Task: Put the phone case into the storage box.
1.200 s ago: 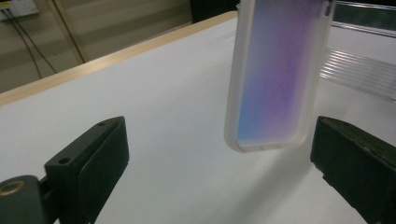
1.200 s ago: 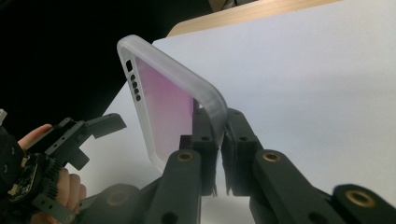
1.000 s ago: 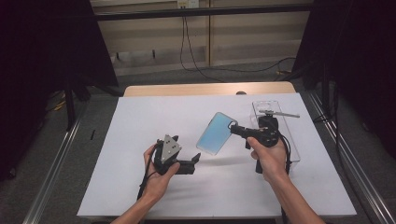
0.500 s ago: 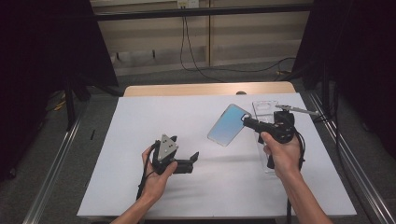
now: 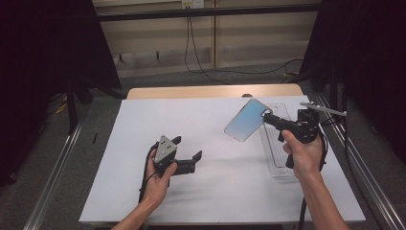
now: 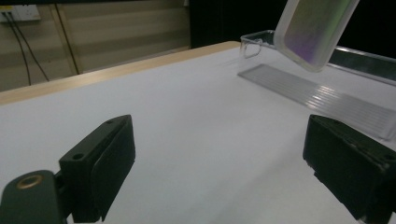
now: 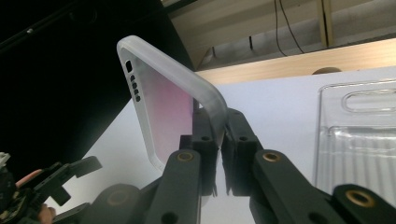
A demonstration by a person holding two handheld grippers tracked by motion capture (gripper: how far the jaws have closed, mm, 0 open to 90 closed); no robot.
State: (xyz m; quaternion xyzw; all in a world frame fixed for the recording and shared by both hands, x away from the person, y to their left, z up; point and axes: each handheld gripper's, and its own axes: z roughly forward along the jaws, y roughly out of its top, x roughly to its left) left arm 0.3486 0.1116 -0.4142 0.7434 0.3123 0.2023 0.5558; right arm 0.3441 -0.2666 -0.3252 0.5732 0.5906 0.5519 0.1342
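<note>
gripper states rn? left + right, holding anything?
Left gripper: jaws open, nothing between them, low over the white table.
Right gripper: jaws shut on the edge of the phone case, held above the table.

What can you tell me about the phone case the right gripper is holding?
The phone case is frosted, translucent soft-looking plastic, tinted blue to pink, with rounded corners and small cutouts along one end. The right gripper is shut on one edge, holding it tilted in the air above the white table, beside the clear plastic tray. Nothing else touches it.
</note>
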